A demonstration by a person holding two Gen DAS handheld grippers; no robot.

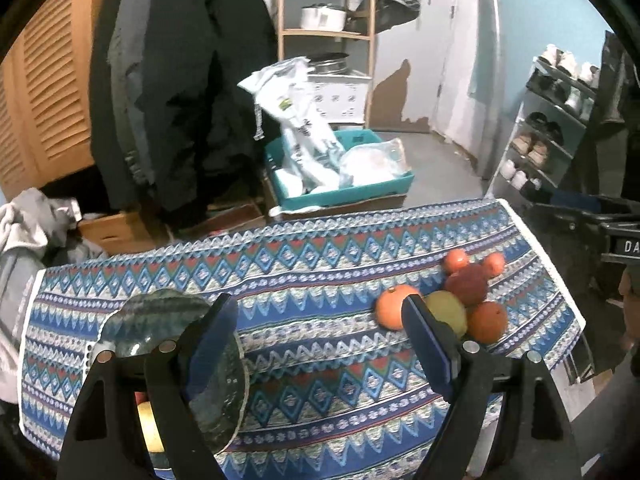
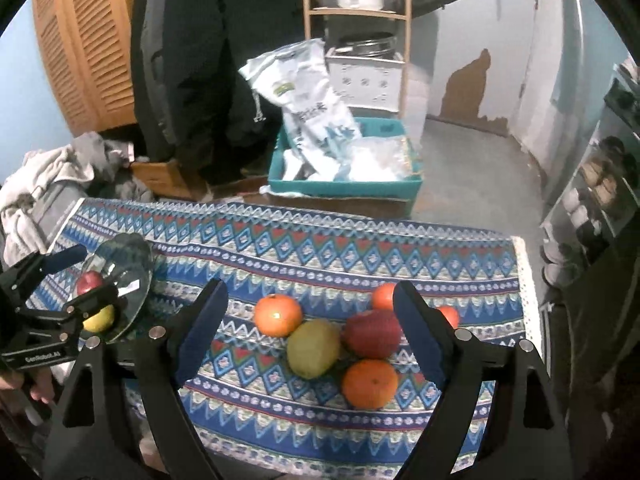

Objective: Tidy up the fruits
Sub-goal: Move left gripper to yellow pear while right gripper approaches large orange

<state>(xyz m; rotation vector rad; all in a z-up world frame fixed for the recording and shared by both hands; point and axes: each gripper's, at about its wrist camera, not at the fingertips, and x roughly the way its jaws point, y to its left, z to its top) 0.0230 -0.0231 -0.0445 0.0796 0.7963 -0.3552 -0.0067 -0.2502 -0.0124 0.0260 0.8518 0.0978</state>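
Observation:
A dark green glass plate (image 2: 136,256) sits at the left end of the table and holds a red apple (image 2: 89,282) and a yellow fruit (image 2: 99,319). My left gripper (image 2: 105,271) hangs over it, open and empty; in its own view the left gripper (image 1: 320,344) stands beside the plate (image 1: 160,316). To the right lies a cluster of fruit: an orange (image 2: 278,314), a green fruit (image 2: 314,348), a red apple (image 2: 372,334), another orange (image 2: 370,384) and two small oranges (image 2: 384,297). My right gripper (image 2: 310,326) is open above the cluster, touching nothing.
A blue patterned cloth (image 2: 320,248) covers the table, whose far edge drops to the floor. Beyond it stand a teal crate (image 2: 344,186) with white bags, a wooden shelf (image 2: 356,12), hanging dark coats (image 2: 208,60) and a shoe rack (image 1: 548,132). Grey clothes (image 2: 48,184) pile at the left.

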